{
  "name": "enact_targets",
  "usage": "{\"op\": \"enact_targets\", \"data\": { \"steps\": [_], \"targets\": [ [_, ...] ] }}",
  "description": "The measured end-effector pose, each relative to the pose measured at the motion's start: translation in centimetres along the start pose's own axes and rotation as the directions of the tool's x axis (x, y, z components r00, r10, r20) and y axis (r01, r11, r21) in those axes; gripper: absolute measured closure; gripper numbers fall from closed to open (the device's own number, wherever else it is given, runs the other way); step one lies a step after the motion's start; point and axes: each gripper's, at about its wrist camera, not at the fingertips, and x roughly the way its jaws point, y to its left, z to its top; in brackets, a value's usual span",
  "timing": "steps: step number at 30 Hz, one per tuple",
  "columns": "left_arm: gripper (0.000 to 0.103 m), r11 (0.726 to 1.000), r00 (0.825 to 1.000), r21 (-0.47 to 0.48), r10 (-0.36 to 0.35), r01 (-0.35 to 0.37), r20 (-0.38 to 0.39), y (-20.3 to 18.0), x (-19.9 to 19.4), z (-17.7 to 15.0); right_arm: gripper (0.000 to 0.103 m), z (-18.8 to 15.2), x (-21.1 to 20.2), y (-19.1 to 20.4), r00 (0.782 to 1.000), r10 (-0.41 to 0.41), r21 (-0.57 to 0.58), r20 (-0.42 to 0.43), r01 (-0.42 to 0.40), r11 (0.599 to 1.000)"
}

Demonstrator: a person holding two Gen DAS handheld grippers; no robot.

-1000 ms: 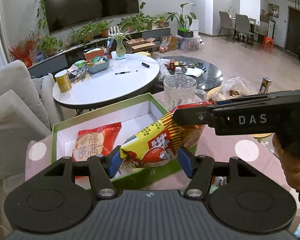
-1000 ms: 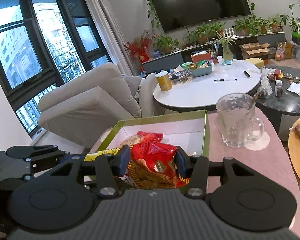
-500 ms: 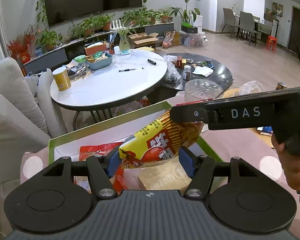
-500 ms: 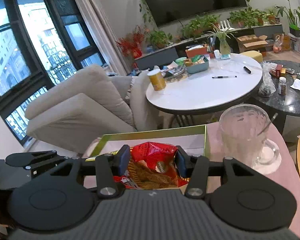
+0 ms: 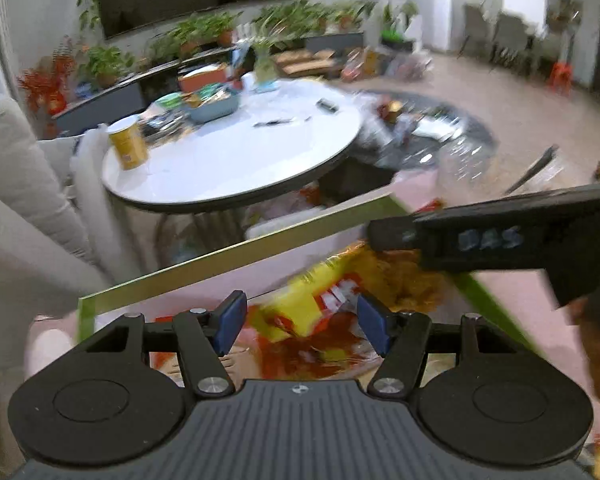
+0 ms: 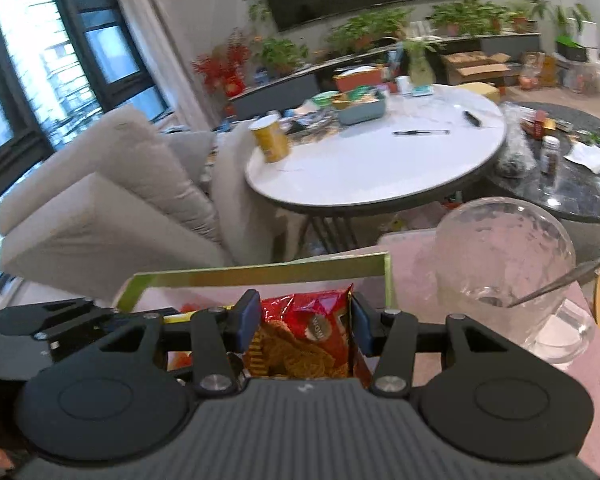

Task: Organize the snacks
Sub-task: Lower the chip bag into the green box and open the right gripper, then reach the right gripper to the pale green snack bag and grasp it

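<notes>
My left gripper (image 5: pixel 302 326) has its blue pads wide apart around a yellow and red snack bag (image 5: pixel 320 304), which sits low in the green-rimmed box (image 5: pixel 236 250); whether the pads touch it is blurred. My right gripper (image 6: pixel 304 322) is shut on a red biscuit packet (image 6: pixel 304 336), held over the same box (image 6: pixel 260 272). The right gripper's side (image 5: pixel 492 238) crosses the left wrist view above the yellow bag. Another red packet (image 5: pixel 172 356) lies in the box under the left gripper.
A clear glass mug (image 6: pixel 500 264) with a spoon stands on the pink cloth right of the box. A white round table (image 6: pixel 376 164) with a yellow can (image 6: pixel 270 138) is behind. A beige sofa (image 6: pixel 108 208) is at left.
Both grippers dropped lower toward the box, its far rim now higher in view. The left gripper's pads have opened wider around the yellow bag. The right still holds the red packet.
</notes>
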Motion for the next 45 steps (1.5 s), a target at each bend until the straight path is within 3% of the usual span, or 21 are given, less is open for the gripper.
{"op": "enact_targets", "data": {
  "steps": [7, 12, 16, 18, 24, 29, 39, 45],
  "targets": [
    [0.043, 0.999, 1.0, -0.039, 0.027, -0.027, -0.017, 0.5, -1.3, -1.5, 0.012, -1.8, -4.5, 0.9, 0.993, -0.006, -0.092, 0.117, 0.017, 0.996],
    [0.032, 0.998, 0.999, -0.047, 0.036, -0.036, 0.005, 0.5, -4.0, -2.4, 0.011, -3.3, -8.4, 0.7, 0.992, 0.048, -0.147, 0.119, -0.031, 0.989],
    [0.028, 0.999, 0.999, -0.041, 0.027, -0.025, 0.035, -0.2, -6.9, -3.4, 0.011, -4.2, -10.4, 0.2, 0.993, 0.096, -0.146, 0.066, -0.085, 0.986],
    [0.021, 0.999, 0.999, -0.03, -0.01, 0.011, 0.042, -0.6, -8.3, -4.3, 0.011, -4.8, -11.2, 0.0, 0.993, 0.116, -0.128, 0.028, -0.112, 0.985],
    [0.02, 1.0, 0.999, 0.012, -0.027, 0.026, 0.019, -2.1, -10.8, -7.2, 0.011, -7.5, -12.2, 0.2, 0.991, 0.114, -0.107, -0.063, -0.121, 0.987],
    [0.019, 0.998, 0.999, -0.018, -0.053, 0.053, 0.003, -2.9, -12.8, -9.4, 0.011, -9.7, -13.7, -0.2, 0.985, 0.142, -0.062, -0.101, -0.149, 0.987],
    [0.017, 0.997, 0.998, 0.049, -0.055, 0.056, -0.015, -6.3, -13.6, -12.8, 0.011, -12.9, -14.4, -0.3, 0.976, 0.096, -0.032, -0.195, -0.104, 0.994],
    [0.013, 0.999, 0.998, 0.013, -0.052, 0.053, -0.038, -6.2, -13.6, -14.1, 0.012, -13.7, -13.0, -1.5, 0.966, 0.071, 0.049, -0.247, -0.061, 0.997]
  ]
}}
